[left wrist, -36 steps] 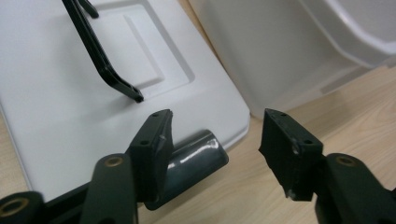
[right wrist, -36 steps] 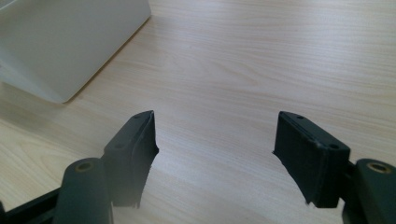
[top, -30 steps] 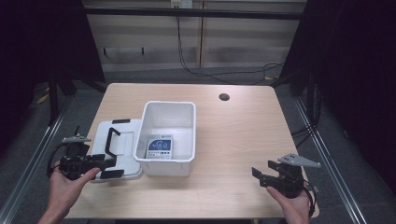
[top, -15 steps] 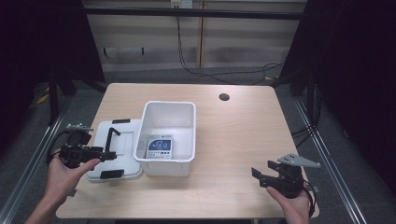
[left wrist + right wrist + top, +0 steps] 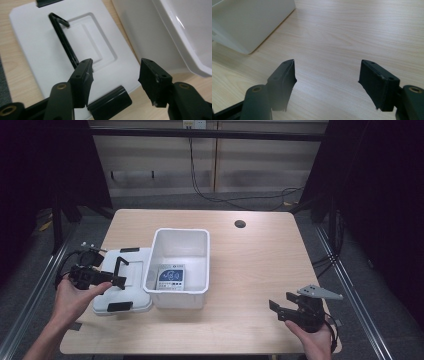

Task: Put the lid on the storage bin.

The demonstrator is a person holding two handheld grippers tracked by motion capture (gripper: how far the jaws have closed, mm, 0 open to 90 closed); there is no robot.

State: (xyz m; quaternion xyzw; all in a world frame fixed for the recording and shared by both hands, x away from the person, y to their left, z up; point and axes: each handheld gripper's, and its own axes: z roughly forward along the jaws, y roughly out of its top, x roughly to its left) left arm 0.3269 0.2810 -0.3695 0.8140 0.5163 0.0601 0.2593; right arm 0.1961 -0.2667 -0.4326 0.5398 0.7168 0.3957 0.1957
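pulled back toward the table's left edge since a second ago, left gripper (image 5: 111, 281) spread wide over white lid (image 5: 131, 280) beside white bin (image 5: 200, 265) holding a blue-printed packet (image 5: 170, 277); right gripper (image 5: 282, 309) released, parted above bare wooden table (image 5: 260, 265).

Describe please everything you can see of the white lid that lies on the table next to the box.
The white lid looks like smooth plastic, rectangular with rounded corners. It lies flat on the wooden table, close against the left side of the open white box. A thin black handle stands up over a shallow recessed panel in its middle, and a black clip sits on each short edge. The left gripper hovers open over its near end, not gripping it.
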